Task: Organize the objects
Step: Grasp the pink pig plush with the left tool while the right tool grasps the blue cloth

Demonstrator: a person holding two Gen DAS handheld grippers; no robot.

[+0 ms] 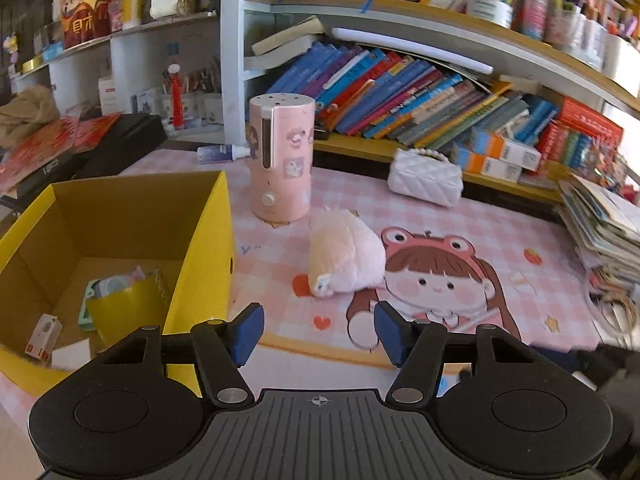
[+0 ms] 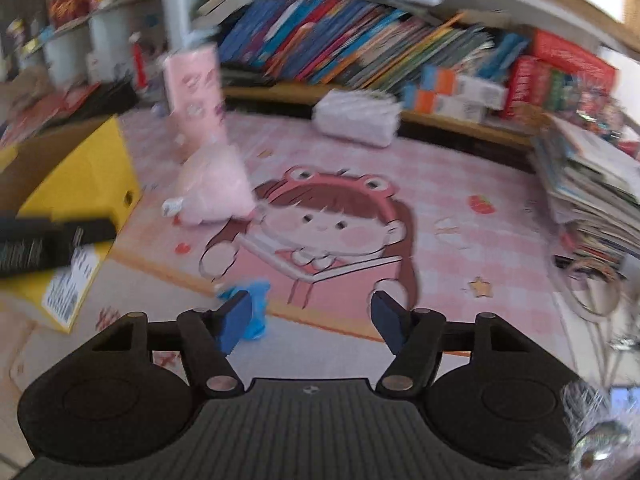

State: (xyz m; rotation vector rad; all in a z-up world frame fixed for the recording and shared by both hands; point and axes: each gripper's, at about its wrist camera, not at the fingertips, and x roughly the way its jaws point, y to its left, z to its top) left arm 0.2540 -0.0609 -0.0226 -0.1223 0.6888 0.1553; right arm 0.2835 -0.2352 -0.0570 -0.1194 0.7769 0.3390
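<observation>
We hold the left gripper point(image 1: 319, 333) and the right gripper point(image 2: 311, 321) with jaws wide apart, gripping nothing. The pink plush toy point(image 1: 345, 257) lies on the surface between the yellow box point(image 1: 204, 240) and the white purse point(image 1: 426, 180), just before the pink cylinder point(image 1: 281, 158).

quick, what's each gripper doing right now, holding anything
Left gripper: open, holding nothing, above the mat near the pink plush.
Right gripper: open, holding nothing.
</observation>
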